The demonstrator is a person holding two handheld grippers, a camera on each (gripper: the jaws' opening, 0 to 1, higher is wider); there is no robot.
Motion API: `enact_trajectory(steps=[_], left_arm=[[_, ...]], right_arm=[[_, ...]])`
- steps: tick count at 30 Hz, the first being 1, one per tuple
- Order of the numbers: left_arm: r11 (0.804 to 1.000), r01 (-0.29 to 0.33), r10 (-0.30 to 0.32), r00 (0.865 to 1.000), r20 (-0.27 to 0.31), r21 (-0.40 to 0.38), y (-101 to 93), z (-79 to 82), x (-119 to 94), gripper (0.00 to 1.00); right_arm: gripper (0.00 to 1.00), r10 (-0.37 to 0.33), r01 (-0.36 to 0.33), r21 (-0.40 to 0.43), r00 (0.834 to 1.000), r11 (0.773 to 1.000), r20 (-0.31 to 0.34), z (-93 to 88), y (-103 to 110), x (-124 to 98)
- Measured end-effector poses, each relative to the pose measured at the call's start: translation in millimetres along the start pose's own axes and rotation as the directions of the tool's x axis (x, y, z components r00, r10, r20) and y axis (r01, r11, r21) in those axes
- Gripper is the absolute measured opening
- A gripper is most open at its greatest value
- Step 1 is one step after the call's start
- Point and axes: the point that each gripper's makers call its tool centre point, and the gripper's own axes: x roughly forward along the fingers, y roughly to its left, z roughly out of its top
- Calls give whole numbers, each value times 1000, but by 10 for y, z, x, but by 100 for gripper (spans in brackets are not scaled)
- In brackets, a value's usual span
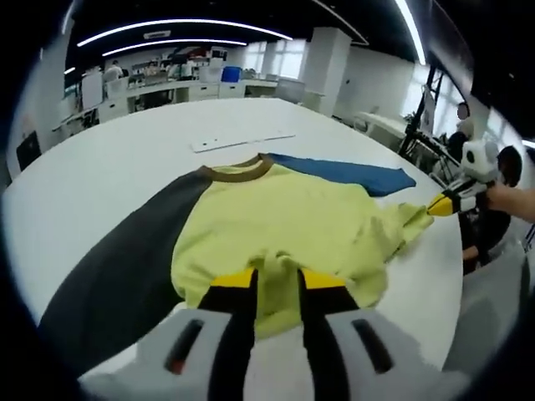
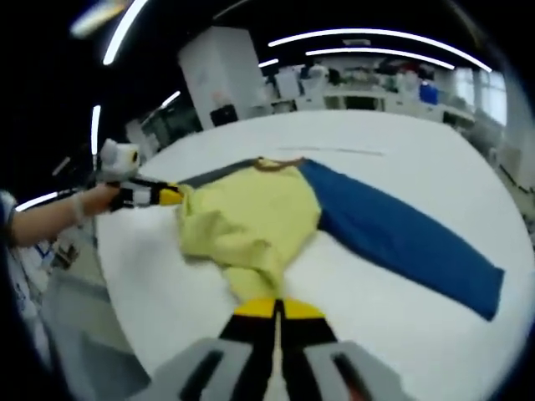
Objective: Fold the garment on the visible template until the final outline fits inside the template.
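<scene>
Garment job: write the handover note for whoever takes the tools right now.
Left tool: shut on the hem of the garment, yellow cloth pinched between its jaws.
Right tool: shut on the garment's other hem corner, cloth bunched at its tips.
Garment: lies on the white table, brown collar at the far end, grey sleeve and blue sleeve spread out to either side.
A flat white sheet lies beyond the collar; cannot tell if it is the template.
Done: both hem corners gripped.
Left: every fold, then fitting the outline inside the template.
</scene>
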Motion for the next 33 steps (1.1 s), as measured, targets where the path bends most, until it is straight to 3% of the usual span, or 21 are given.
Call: enact_trajectory(steps=[5,16,22,33], left_arm=[[1000,-1,1,1000,-9,13,38,-36,-41,24],[996,33,-25,996,-85,86,-4,-253,-22,15],[994,42,-33,995,-97,99,-41,-300,-90,1],[998,54,-52,994,-99,19,-77,-369,-454,0]], right_arm=[[0,5,-5,-1,1000,1000,-2,-10,3,22],[0,3,-3,6,1000,1000,0,-7,-5,31],[0,4,-4,4,1000,1000,-1,-9,1,36],[0,7,-7,-50,1000,999,4,95,36,-55]])
